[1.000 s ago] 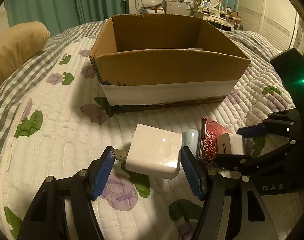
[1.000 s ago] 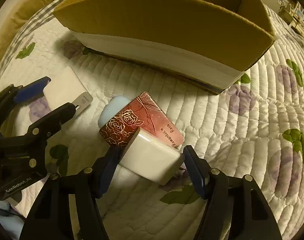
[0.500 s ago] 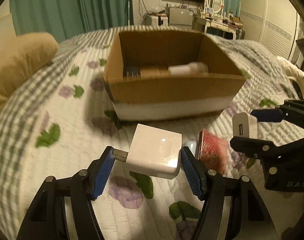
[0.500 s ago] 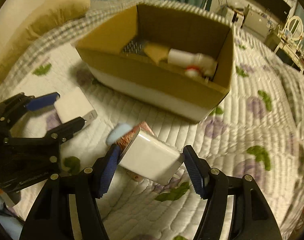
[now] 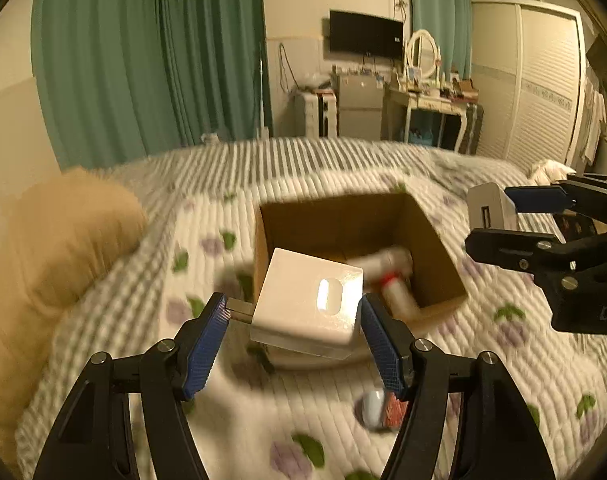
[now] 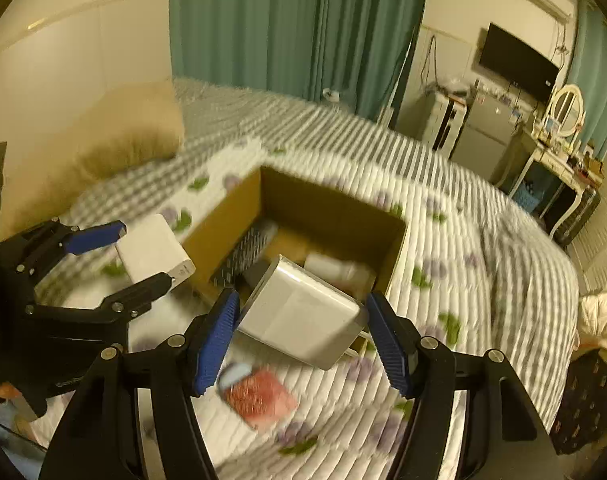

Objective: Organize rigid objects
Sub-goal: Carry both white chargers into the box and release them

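Observation:
My left gripper (image 5: 291, 332) is shut on a large white square charger (image 5: 307, 308), held high above the quilt in front of the open cardboard box (image 5: 439, 240). My right gripper (image 6: 303, 332) is shut on a smaller white charger (image 6: 303, 316), also raised over the box's (image 6: 331, 200) near edge. Each gripper shows in the other's view, the left (image 6: 139, 256) and the right (image 5: 499, 216). Inside the box lie a white bottle (image 6: 339, 268) and a dark ribbed item (image 6: 243, 252). A red rose-patterned case (image 6: 259, 396) and a pale blue object (image 6: 231, 372) lie on the quilt below.
The floral quilt (image 6: 463, 280) covers the bed. A tan pillow (image 5: 63, 240) lies at the left. Green curtains, a TV and a dresser stand beyond the bed. The background is motion-blurred.
Both grippers have risen steeply from the quilt with their chargers. The box now sits below and its inside shows. The red case and blue object stayed on the quilt.

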A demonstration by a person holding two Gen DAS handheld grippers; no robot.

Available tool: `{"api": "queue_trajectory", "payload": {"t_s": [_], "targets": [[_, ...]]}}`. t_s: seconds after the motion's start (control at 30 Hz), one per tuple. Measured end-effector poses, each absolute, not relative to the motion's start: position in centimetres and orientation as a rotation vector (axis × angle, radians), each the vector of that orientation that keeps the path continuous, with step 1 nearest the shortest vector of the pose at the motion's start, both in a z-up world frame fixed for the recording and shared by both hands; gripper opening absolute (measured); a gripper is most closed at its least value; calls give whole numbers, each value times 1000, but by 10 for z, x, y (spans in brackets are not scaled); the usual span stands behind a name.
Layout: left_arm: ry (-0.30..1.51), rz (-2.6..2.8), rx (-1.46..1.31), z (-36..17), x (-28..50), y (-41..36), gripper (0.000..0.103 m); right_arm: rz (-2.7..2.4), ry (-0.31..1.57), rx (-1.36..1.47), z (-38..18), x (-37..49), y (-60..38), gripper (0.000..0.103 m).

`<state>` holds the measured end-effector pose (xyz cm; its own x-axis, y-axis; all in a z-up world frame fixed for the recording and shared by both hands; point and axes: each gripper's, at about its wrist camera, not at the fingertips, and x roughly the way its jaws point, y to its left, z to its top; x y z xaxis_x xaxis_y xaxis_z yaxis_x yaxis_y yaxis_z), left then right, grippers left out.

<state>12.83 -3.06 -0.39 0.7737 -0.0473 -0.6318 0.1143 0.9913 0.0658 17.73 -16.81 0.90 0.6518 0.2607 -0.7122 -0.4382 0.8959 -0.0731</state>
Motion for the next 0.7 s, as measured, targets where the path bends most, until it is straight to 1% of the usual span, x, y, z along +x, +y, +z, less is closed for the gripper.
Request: {"api": "queue_trajectory", "payload": {"t_s": [0.17,0.3,0.5,0.7], "targets": [[614,-98,101,25,163,-29,68,366,711,-231,42,202,-168,65],[581,-108,118,32,192,-34,68,340,689,-222,58,224,-167,65],[619,-133,79,10,232,-41,68,304,714,-195,53,268,-162,65],[695,-121,64,-35,262,-44,68,266,781,-191,12,311,-155,65]]}}
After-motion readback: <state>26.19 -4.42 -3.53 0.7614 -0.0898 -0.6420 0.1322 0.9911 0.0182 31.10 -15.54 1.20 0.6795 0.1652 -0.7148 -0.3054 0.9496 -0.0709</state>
